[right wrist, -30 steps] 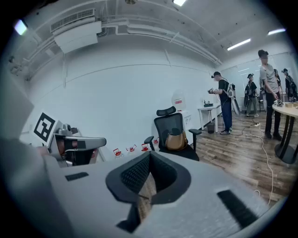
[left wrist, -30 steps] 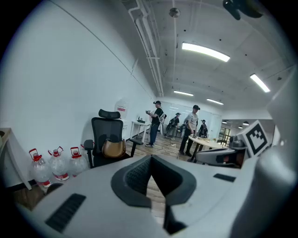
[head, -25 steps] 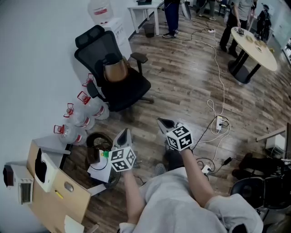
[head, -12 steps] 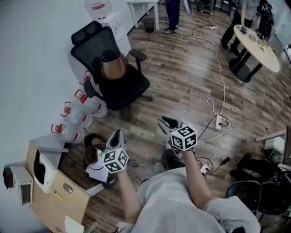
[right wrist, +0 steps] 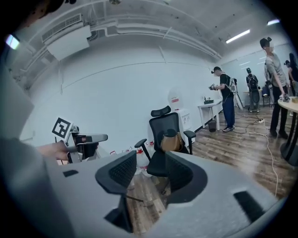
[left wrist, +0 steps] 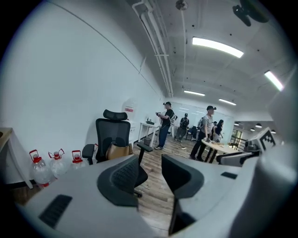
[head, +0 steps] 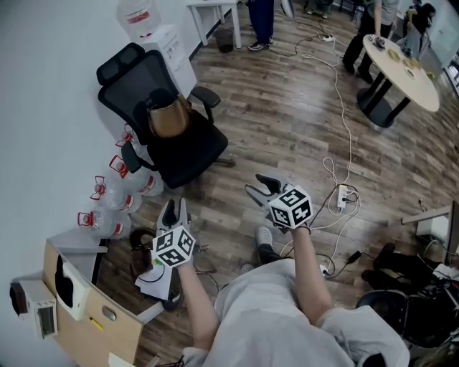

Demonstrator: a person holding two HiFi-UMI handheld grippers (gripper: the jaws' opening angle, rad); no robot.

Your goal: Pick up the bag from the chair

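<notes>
A brown bag (head: 168,118) sits upright on the seat of a black office chair (head: 188,149) by the white wall. The left gripper view shows the bag (left wrist: 118,151) and the chair (left wrist: 112,134) well ahead, and so does the right gripper view: bag (right wrist: 171,141), chair (right wrist: 163,124). My left gripper (head: 172,210) is held over the floor short of the chair, open and empty. My right gripper (head: 259,189) hangs to its right, also open and empty. Both point toward the chair, with floor between them and it.
Several water bottles (head: 107,190) stand on the floor left of the chair, with a water dispenser (head: 161,36) behind it. A cardboard box (head: 86,301) lies at lower left. Cables and a power strip (head: 344,193) run to the right. A round table (head: 398,61) and people (head: 259,21) are farther back.
My left gripper has drifted a little to the left and the right one slightly up. The view has shifted, so the chair sits further left. Both grippers stay open.
</notes>
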